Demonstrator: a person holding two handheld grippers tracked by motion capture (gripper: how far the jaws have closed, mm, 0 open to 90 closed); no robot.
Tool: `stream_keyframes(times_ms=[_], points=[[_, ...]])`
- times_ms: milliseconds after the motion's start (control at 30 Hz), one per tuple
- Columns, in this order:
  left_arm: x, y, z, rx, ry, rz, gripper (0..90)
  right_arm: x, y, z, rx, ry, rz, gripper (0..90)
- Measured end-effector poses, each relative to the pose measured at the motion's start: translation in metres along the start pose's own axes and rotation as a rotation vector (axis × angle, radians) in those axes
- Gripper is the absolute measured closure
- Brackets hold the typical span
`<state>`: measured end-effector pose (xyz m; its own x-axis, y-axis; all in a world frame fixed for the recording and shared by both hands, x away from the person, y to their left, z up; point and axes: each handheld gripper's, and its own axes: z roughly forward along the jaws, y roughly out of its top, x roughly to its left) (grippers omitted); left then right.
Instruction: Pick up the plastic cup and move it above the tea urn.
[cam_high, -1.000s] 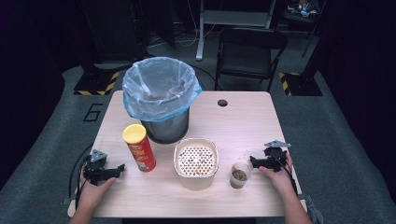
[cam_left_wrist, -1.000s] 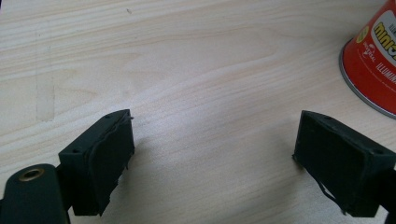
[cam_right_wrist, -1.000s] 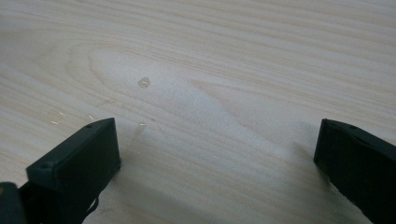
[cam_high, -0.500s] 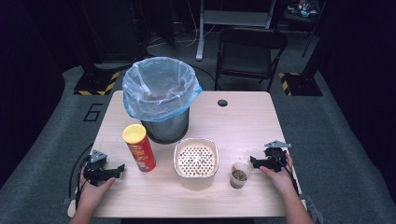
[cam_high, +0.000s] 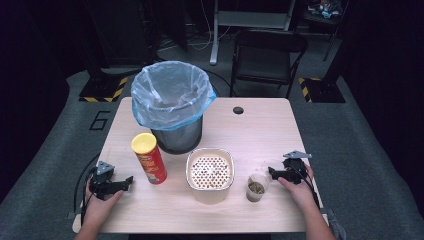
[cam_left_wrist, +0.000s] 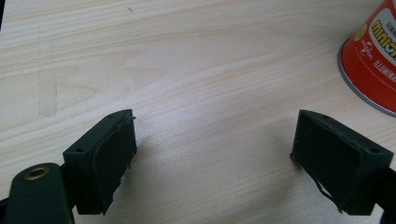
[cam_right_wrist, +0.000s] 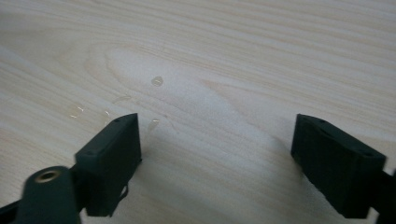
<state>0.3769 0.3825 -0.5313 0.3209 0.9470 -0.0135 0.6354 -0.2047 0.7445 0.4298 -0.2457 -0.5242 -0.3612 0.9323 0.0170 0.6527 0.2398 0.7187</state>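
Light wood-grain laminate table (cam_high: 260, 130), matte, with one round dark grommet hole (cam_high: 238, 110) near the far edge. Five things on it: one cylindrical metal trash bin (cam_high: 179, 136) lined with a crinkled translucent blue bag (cam_high: 170, 92); one red cardboard chip tube (cam_high: 149, 158) with a yellow plastic lid, upright, just left of the bin's front; one cream rounded-square tub (cam_high: 210, 175) whose top is a perforated grid of small holes; one small clear plastic cup (cam_high: 256, 186) holding brownish bits at the bottom, probably grains or seeds, too small to tell. The cup stands at the front right, between the tub and the right gripper (cam_high: 274, 173), near its tips but apart from them. Right gripper lies low on the table, black blocky jaws spread with bare wood between them; they have just been closing a little and pinch nothing. In the right gripper view (cam_right_wrist: 215, 140) a few clear droplets (cam_right_wrist: 157, 80) sit on the wood ahead of the jaws. Left gripper (cam_high: 125, 182) rests at the front left, jaws spread wide and empty, rubbery pads (cam_left_wrist: 114, 163) with frayed edges; in the left gripper view the tube's red base and metal rim (cam_left_wrist: 369, 70) sit up and to the right, apart from the jaws. Two grippers, one in each hand
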Motion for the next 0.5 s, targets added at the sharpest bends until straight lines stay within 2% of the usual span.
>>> stream_keyframes(times_ms=[33, 67, 100, 133, 167, 200, 267, 300, 333, 400, 433, 467, 500], points=[[0.0, 0.0, 0.0, -0.001, 0.001, -0.001, 13.2, 0.0, 0.0, 0.0, -0.003, 0.001, -0.002, 21.2], [0.0, 0.0, 0.0, -0.001, 0.0, -0.002, 13.2, -0.001, 0.001, -0.002, -0.002, 0.002, -0.001, 29.5], [0.0, 0.0, 0.0, -0.001, 0.0, -0.001, 13.2, -0.001, 0.001, -0.002, -0.002, 0.002, -0.001, 29.5], [0.0, 0.0, 0.0, 0.0, 0.001, -0.001, 13.2, -0.001, 0.002, -0.004, 0.0, 0.0, 0.005, 33.2], [0.0, 0.0, 0.0, 0.0, 0.001, -0.002, 13.2, -0.003, 0.004, -0.009, 0.018, 0.001, -0.017, 34.7], [0.0, 0.0, 0.0, 0.0, 0.001, -0.001, 13.2, -0.001, 0.006, -0.012, 0.007, -0.011, -0.021, 36.7], [0.0, 0.0, 0.0, -0.001, 0.001, -0.002, 13.2, 0.003, 0.013, -0.026, -0.01, 0.002, -0.044, 38.6], [0.0, 0.0, 0.0, -0.001, 0.001, -0.002, 13.2, 0.003, 0.013, -0.026, -0.01, 0.002, -0.044, 38.6], [0.0, 0.0, 0.0, -0.001, 0.002, -0.003, 13.2, 0.01, 0.021, -0.041, -0.033, 0.044, -0.072, 40.6], [0.0, 0.0, 0.0, -0.001, 0.002, -0.003, 13.2, 0.014, 0.024, -0.047, -0.038, 0.056, -0.08, 40.6], [0.0, 0.0, 0.0, -0.001, 0.002, -0.003, 13.2, 0.022, 0.031, -0.057, -0.05, 0.072, -0.095, 42.4], [0.0, 0.0, 0.0, -0.001, 0.002, -0.003, 13.2, 0.03, 0.038, -0.067, -0.075, 0.083, -0.131, 43.3], [0.0, 0.0, 0.0, -0.001, 0.002, -0.003, 13.2, 0.03, 0.038, -0.067, -0.075, 0.083, -0.131, 43.3]])
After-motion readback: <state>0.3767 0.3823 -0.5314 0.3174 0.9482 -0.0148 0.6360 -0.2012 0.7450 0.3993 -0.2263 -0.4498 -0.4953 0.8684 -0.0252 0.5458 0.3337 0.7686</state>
